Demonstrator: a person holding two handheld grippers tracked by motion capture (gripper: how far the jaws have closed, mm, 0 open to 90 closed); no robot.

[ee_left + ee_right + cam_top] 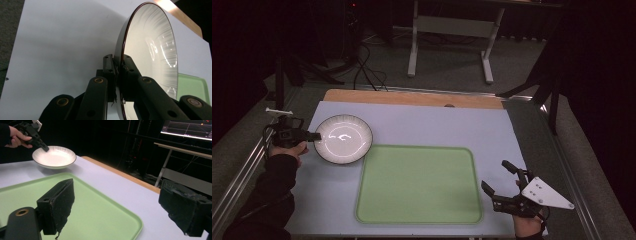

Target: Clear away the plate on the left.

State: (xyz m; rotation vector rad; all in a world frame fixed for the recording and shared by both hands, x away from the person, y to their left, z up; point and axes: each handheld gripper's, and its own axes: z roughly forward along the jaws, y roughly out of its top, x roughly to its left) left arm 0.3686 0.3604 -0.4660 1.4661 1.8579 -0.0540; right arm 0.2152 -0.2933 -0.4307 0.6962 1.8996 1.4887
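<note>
**Desk:** What does the frame show at the left edge of the table?

**Photographer:** The left gripper [314, 136] has its two black jaws clamped on the near rim of a white plate [343, 139], one pad above the rim and one below. Seen along the jaws, the plate [150, 55] stands on edge because that camera is rolled with the hand; from overhead it sits roughly level, just off the upper left corner of the green tray [419, 185]. Whether it has fully cleared the table I can't quite tell, though the shadow under it in the right gripper view suggests it is lifted.

**Desk:** Why the rim?

**Photographer:** It's my read that a shallow dish gives thin jaws nothing else to bite; the lip is the only purchase, and holding it there leaves the underside free to set down on the tray.

**Desk:** Materials?

**Photographer:** Glossy glazed ceramic by the look of it, round, with fine radial fluting and a thin dark line around the edge. The tray is matte plastic, rectangular, with rounded corners and a low raised lip. Both lie on a pale table cover [452, 125] over a wooden board.

**Desk:** And the other hand?

**Photographer:** The right gripper [499, 177] waits by the tray's lower right corner, jaws wide apart, its worn padded faces holding nothing.
</note>
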